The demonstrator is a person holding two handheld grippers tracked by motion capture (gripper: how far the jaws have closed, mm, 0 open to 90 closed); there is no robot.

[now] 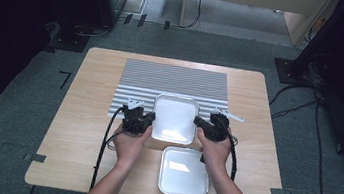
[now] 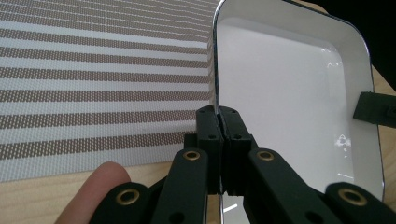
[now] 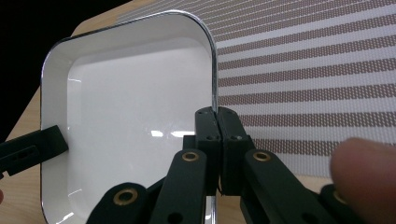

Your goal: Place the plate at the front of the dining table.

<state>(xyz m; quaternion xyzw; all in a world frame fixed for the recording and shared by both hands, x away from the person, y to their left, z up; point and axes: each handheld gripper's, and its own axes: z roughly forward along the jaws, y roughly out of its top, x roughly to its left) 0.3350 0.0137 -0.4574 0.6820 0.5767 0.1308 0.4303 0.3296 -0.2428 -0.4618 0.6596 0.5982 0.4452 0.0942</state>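
A grey carpeted floor (image 1: pixel 15 122) surrounds a light wooden table (image 1: pixel 91 116), with dark equipment stands and loose cables at the far corners of the room. A striped mat (image 1: pixel 174 79), grey and white in the high view and brownish-striped up close, lies across the far middle of the table with its stripes running left to right.

Two white trays with thin metallic rims are on the table. The far tray (image 1: pixel 174 119) is a rounded rectangle whose long axis runs away from the person; its far part overlaps the mat's near edge and its near end reaches bare wood. The near tray (image 1: pixel 184 172) sits just beyond it toward the person, a little to the right, on bare wood close to the table's near edge. Both lie open side up and look empty.

The left gripper (image 1: pixel 145 120) is pinched tight on the far tray's left rim; in the left gripper view (image 2: pixel 218 122) its jaws meet on the rim with the thin edge between them. The right gripper (image 1: pixel 201 125) is likewise clamped on the right rim, seen close in the right gripper view (image 3: pixel 217 120). Each hand grasps its gripper from behind, left hand (image 1: pixel 129 144) and right hand (image 1: pixel 215 152).
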